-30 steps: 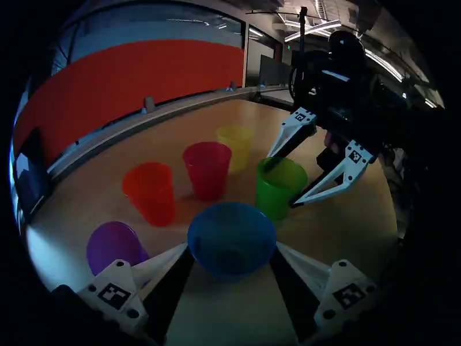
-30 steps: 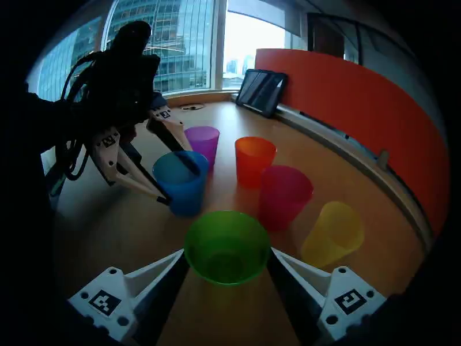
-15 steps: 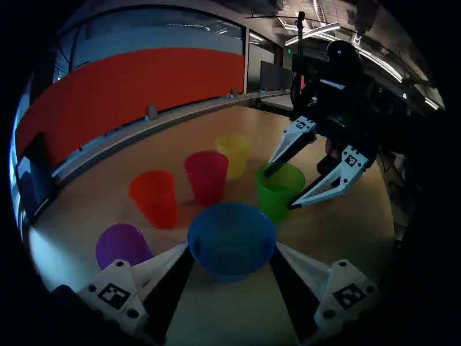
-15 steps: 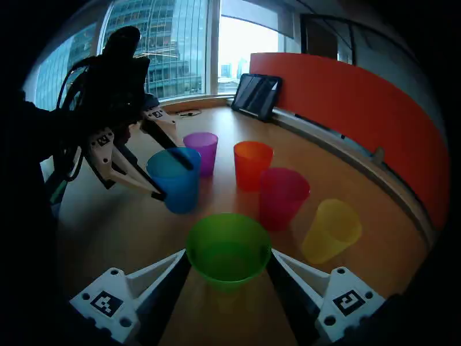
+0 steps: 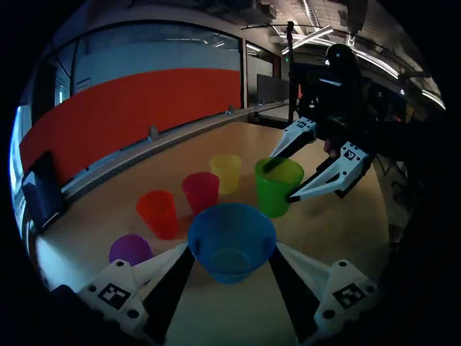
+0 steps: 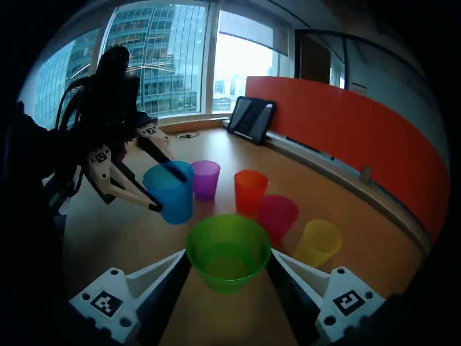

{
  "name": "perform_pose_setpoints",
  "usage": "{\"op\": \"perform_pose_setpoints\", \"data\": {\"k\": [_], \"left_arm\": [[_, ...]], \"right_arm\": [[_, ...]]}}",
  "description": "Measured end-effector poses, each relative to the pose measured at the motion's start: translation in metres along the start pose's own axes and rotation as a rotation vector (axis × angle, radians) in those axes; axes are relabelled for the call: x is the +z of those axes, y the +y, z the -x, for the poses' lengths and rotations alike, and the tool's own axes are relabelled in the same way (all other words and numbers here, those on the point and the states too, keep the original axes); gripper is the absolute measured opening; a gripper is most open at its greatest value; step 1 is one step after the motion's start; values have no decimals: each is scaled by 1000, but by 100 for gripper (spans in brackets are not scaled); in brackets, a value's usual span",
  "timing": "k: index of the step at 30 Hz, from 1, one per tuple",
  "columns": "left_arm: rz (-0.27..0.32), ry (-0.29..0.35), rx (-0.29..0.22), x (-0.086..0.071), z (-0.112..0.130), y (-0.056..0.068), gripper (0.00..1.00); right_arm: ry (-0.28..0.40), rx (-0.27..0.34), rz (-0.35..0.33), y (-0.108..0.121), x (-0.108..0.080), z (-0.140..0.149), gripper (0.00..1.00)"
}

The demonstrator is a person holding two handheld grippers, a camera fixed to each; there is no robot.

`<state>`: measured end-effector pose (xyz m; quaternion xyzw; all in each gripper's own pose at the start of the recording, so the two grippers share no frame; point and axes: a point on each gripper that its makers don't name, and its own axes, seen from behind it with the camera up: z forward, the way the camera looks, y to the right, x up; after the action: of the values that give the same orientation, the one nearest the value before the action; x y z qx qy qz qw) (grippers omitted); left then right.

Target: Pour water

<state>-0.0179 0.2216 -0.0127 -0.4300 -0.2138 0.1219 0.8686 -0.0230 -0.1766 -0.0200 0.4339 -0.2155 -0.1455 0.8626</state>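
Note:
A blue cup sits upright between the fingers of my left gripper, which is shut on it and holds it above the table. My right gripper is shut on a green cup, also upright and off the table. In the left gripper view the green cup hangs just right of the blue one, clamped by the right gripper. In the right gripper view the blue cup is held by the left gripper at the left. I cannot tell whether either cup holds water.
Several cups stand on the wooden table: purple, orange, magenta, yellow. A tablet leans by the window. An orange wall panel runs along the table's far edge. The person's dark sleeve is at the left.
Both grippers have risen with their cups, so the cups on the table look lower and smaller. The green and blue cups stay upright and close together.

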Motion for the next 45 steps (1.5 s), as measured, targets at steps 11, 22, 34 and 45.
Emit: {"op": "perform_pose_setpoints", "data": {"k": [11,22,34,45], "left_arm": [[-43,64,0,-23,-26,-1,85],[-65,171,-34,-47,-57,-6,85],[-69,279,-65,-66,-90,-9,85],[-77,311,-57,-72,-102,-11,85]], "right_arm": [[121,13,49,-5,-24,-38,91],[254,39,85,-5,-41,-76,91],[325,33,107,-3,-51,-104,91],[339,20,110,-3,-57,-114,91]]}}
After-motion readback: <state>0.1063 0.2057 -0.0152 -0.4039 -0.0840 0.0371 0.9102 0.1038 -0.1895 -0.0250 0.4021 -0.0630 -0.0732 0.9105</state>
